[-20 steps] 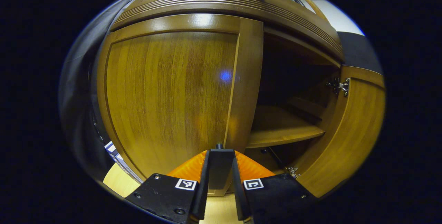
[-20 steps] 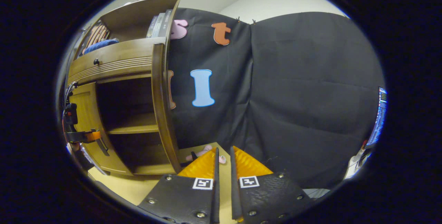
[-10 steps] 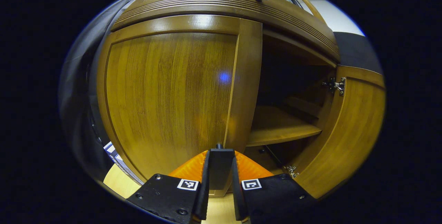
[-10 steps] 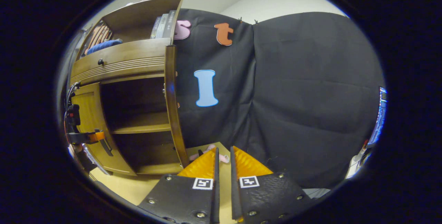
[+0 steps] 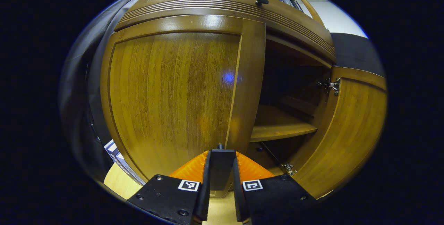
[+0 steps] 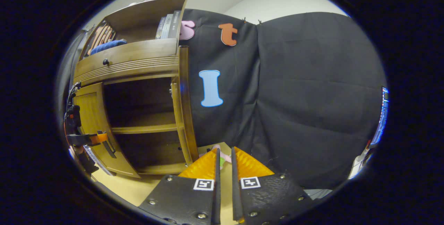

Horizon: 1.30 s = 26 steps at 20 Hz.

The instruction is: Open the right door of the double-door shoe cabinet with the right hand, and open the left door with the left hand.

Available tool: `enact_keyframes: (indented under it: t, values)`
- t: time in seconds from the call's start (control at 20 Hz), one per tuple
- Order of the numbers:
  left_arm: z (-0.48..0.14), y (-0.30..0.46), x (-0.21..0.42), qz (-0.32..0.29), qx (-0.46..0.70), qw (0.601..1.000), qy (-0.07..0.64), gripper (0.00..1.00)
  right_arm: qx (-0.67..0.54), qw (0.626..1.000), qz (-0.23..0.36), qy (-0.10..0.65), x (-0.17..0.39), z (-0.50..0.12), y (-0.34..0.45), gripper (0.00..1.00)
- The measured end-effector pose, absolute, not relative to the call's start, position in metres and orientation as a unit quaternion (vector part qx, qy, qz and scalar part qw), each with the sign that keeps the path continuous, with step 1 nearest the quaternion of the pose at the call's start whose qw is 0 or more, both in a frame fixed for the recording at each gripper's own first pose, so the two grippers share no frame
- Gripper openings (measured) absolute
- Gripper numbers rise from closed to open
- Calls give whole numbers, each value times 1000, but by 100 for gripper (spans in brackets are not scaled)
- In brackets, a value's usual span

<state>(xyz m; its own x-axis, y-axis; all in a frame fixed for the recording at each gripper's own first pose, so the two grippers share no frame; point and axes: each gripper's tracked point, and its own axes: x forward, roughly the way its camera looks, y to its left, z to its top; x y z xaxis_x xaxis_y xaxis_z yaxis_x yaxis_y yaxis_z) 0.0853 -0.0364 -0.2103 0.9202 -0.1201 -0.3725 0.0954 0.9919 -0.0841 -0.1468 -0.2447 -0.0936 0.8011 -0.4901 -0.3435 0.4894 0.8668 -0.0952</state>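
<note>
At the bottom centre of the left gripper view, the left gripper (image 5: pixel 221 162) has its two fingers pinched on a dark handle (image 5: pixel 220 167) that stands out from the free edge of the left door (image 5: pixel 173 93). That grip looks chosen so a pull swings the door about its hinges at the far left of the frame. The door itself fills the middle and left of this view and, as far as I can judge, is only slightly ajar or not yet opened.

To its right the cabinet's dark inside shows, with a shelf (image 5: pixel 277 129) across it, and at the right edge of the frame the right door (image 5: pixel 347 127) stands swung wide, its metal hinge (image 5: pixel 331 85) at the upper corner.

Low in the right gripper view, the right gripper (image 6: pixel 223 164) has its fingers drawn almost together on nothing, well apart from the cabinet. That fits a hand whose door is done. Upper left there, the shoe cabinet (image 6: pixel 131 61) stands open against the black cloth.
</note>
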Motion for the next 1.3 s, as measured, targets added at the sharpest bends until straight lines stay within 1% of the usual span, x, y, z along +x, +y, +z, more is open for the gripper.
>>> enact_keyframes:
  t: [0.3,1.0,1.3]
  values:
    - [-208,-34,73,-65,-33,979,189,31,1,953,-239,188,-141,-98,-230,13]
    - [-203,-30,52,-74,-33,979,187,31,7,953,-236,190,-147,-105,-225,13]
    - [-202,-27,44,-74,-34,979,186,31,10,955,-224,194,-150,-107,-212,13]
